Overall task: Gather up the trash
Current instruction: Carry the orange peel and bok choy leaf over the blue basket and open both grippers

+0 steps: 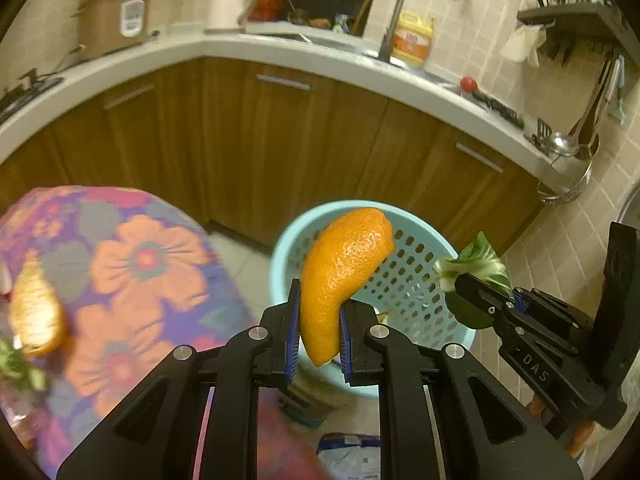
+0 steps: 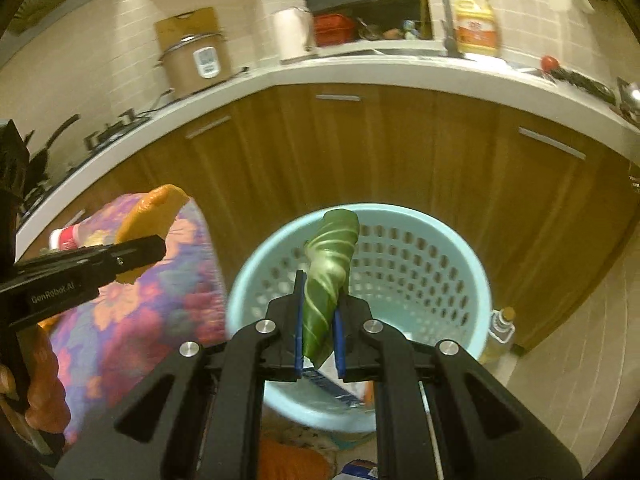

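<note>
Orange peel (image 1: pixel 340 280) — clamped in left gripper (image 1: pixel 319 334); vegetable leaf (image 2: pixel 328 280) — clamped in right gripper (image 2: pixel 318 334). Perforated blue bin (image 2: pixel 484 280) just ahead, below; release best delayed until each is centred over it.

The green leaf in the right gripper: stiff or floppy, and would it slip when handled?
The green leaf stands rolled and upright above the right gripper without drooping, so probably fairly stiff while curled. It looks thin, so likely light. Its glossy surface may be a little slippery, though the pinch looks secure.

Perforated plastic basket (image 2: pixel 460 264), glossy peel (image 1: pixel 340 276)
</note>
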